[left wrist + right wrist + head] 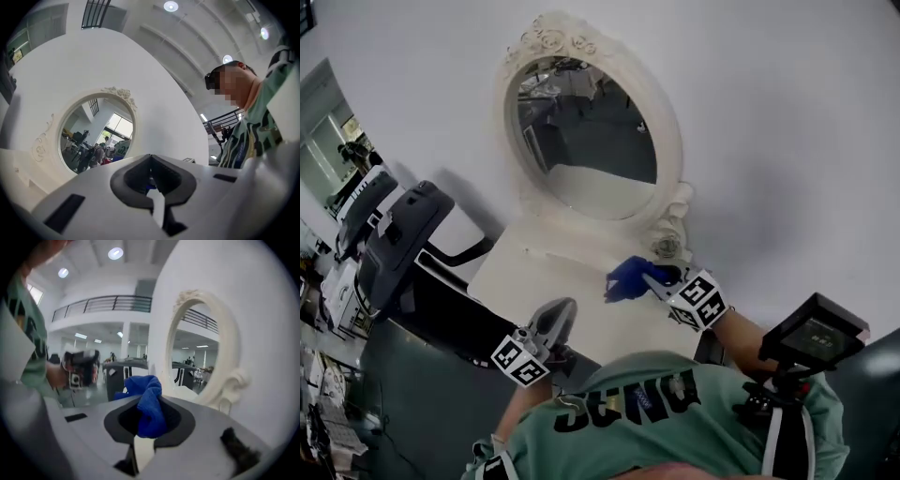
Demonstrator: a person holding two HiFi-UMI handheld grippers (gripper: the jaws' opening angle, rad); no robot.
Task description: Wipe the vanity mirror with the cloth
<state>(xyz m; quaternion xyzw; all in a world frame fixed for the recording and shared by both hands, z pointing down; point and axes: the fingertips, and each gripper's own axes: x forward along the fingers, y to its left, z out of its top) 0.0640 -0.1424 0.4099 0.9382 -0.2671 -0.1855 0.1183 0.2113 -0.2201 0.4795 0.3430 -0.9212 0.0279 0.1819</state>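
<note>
Head view: my right tongs (654,281) clamp the blue cloth (628,278) at 5 o'clock of the vanity mirror (586,131), off the glass. Left tongs (555,317) closed, empty, at 7 o'clock. Best: lift toward 11 o'clock, press cloth flat, wipe in overlapping strokes.

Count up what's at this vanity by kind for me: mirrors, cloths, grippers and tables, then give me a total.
vanity mirror: 1
blue cloth: 1, held in the right gripper
grippers: 2, the left gripper and the right gripper
white table: 1
Total: 5
</note>
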